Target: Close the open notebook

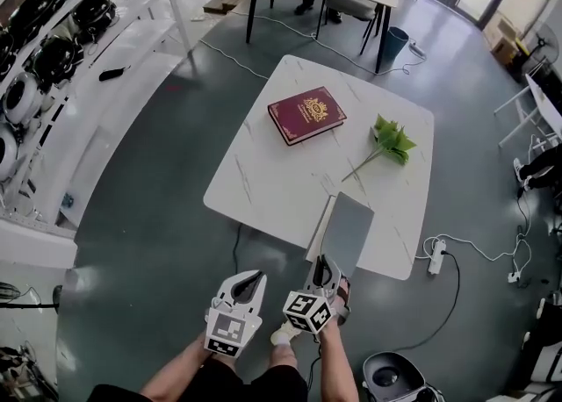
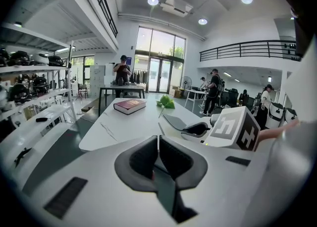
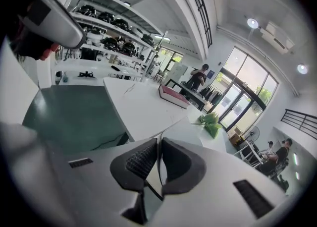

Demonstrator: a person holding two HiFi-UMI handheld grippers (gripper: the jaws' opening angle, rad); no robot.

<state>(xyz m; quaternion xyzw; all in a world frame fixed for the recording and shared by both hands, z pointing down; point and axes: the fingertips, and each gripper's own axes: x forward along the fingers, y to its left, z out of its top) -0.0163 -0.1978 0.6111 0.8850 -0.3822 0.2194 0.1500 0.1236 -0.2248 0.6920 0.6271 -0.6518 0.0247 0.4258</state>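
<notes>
The notebook point(image 1: 349, 226) lay at the near edge of the worktop point(image 1: 263, 172), partly overhanging it, its grey cover point(image 1: 354, 214) spread over most of the block and a white strip of pages point(image 1: 318, 232) showing along its left side. It looked close to shut but not yet flat. To finish well, the cover probably wanted swinging about its spine rather than dragging, so that the notebook would not slide off the edge, then lowering until it lay level on the pages before the grip was let go; a light press afterwards would seat it. The right tool point(image 1: 327, 269) met the cover at its near end, and its own view showed the pads drawn nearly together with only the cover's thin edge pinched between them. The left tool point(image 1: 255, 279) hung over the floor just beside the right one, short of the worktop, its jaws together and nothing held; it might steady the notebook if that began to slip. Farther back on the worktop lay a closed red book point(image 1: 306, 114) and, to its right, a green sprig point(image 1: 392, 139), both well apart from the notebook.
</notes>
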